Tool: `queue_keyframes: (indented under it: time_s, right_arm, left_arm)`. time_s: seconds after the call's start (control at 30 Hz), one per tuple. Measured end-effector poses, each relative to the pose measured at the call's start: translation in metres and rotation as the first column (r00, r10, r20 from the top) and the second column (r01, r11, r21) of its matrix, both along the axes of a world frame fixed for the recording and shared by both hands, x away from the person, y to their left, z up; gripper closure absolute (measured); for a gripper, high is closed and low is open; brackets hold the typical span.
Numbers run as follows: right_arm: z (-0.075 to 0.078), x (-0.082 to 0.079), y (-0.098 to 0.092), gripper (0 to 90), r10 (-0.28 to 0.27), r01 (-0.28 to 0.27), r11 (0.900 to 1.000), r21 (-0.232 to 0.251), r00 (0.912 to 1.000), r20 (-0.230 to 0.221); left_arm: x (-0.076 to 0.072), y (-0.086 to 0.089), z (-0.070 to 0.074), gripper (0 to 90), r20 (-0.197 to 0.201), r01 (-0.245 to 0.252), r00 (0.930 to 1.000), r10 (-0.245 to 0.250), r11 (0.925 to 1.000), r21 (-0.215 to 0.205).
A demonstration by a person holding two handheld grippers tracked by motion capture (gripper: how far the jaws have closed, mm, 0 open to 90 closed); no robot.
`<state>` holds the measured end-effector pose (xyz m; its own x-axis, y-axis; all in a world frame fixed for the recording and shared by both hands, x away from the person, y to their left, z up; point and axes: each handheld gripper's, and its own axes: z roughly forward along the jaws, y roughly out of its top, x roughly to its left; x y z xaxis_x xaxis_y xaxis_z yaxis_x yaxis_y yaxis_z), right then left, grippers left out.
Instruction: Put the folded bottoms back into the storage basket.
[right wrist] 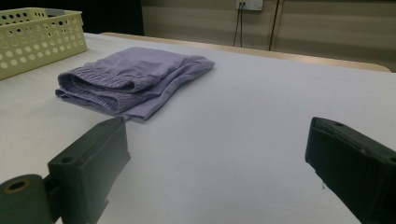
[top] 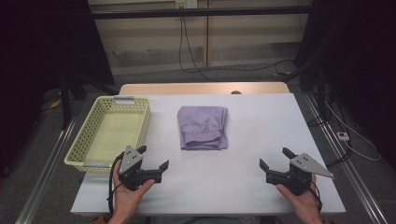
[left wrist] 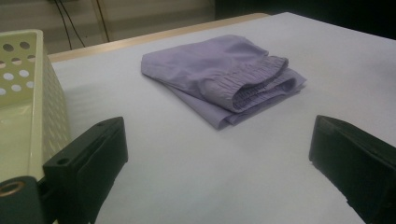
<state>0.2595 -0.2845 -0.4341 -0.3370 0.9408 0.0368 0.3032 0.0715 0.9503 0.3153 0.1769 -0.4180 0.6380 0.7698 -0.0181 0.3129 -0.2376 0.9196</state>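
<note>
High view: my left gripper (top: pixel 153 157) and right gripper (top: pixel 273 157) sit at the near edge of the table (top: pixel 261 126), both w/ jaws spread wide, nothing between them, nothing held. Folded purple shorts (top: pixel 203 127) lie ahead of both grippers, roughly midway between them, well apart from either. In the left gripper view the shorts (left wrist: pixel 224 74) are ahead and a bit right of my jaws, elastic waistband facing me; the yellow basket (left wrist: pixel 21 107) is just beside my left jaw. In the right gripper view the shorts (right wrist: pixel 130 79) lie ahead-left, basket (right wrist: pixel 39 39) beyond them. Judgement: work in hand is prob. lifting the folded shorts into the basket; approach not begun. Risks: pinching only the top layer → fold opens on lift, cloth drags across the table. Grabbing w/ one gripper only → far side sags, stack slides apart. Left gripper is close to the basket wall, so a sideways swing could knock or shift it. Coming in too low could push the stack away instead of getting under its edge.
</note>
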Motion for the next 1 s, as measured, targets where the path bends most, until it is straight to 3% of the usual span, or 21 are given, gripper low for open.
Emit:
queue_keyframes:
  time_s: [0.2,0.4,0.53,0.63,1.0]
  right_arm:
    - [-0.001,0.0,0.0,5.6,0.005,-0.005,1.0,0.0,1.0,-0.006]
    - [-0.002,0.001,0.0,5.3,0.011,-0.011,1.0,0.01,0.9998,-0.016]
    - [-0.002,0.001,0.001,5.3,0.018,-0.017,1.0,0.014,0.9996,-0.021]
    - [-0.002,0.001,0.001,5.2,0.02,-0.02,1.0,0.012,0.9995,-0.023]
    - [-0.002,0.002,0.002,5.0,0.03,-0.029,0.999,0.017,0.9989,-0.036]
  left_arm:
    - [0.001,-0.001,0.001,4.7,-0.014,0.001,0.9999,-0.001,0.9999,-0.015]
    - [0.002,-0.008,0.0,4.6,-0.027,0.024,0.9993,-0.024,0.9997,0.006]
    - [0.004,-0.017,-0.003,4.7,-0.065,0.069,0.9956,-0.067,0.9973,0.025]
    - [0.005,-0.019,-0.003,4.6,-0.065,0.064,0.9959,-0.062,0.9975,0.03]
    - [0.014,-0.026,0.003,4.6,-0.099,0.085,0.9915,-0.084,0.9964,0.008]
